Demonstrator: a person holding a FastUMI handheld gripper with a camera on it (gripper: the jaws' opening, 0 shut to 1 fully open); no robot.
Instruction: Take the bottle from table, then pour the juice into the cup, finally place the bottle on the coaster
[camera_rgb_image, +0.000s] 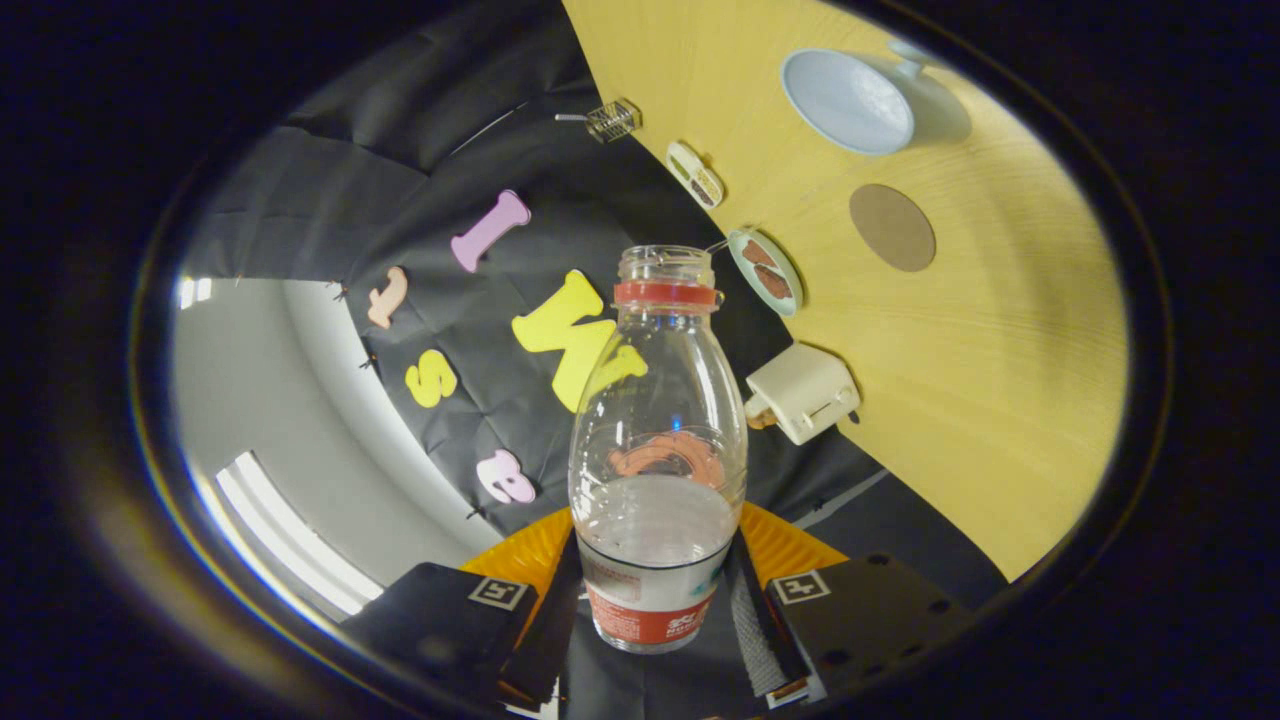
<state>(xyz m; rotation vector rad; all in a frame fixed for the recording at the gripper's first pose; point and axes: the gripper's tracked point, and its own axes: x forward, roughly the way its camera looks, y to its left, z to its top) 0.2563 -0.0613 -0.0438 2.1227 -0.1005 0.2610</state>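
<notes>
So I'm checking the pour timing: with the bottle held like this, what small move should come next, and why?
Probably carry the bottle toward the cup before tipping further. The gripper has both fingers pressed on the uncapped bottle, which holds liquid, yet its mouth points at the booth wall, well short of the cup on the table. The coaster comes afterwards.

Fingers (560, 620) hide the bottle's (655, 440) lower sides.
</notes>
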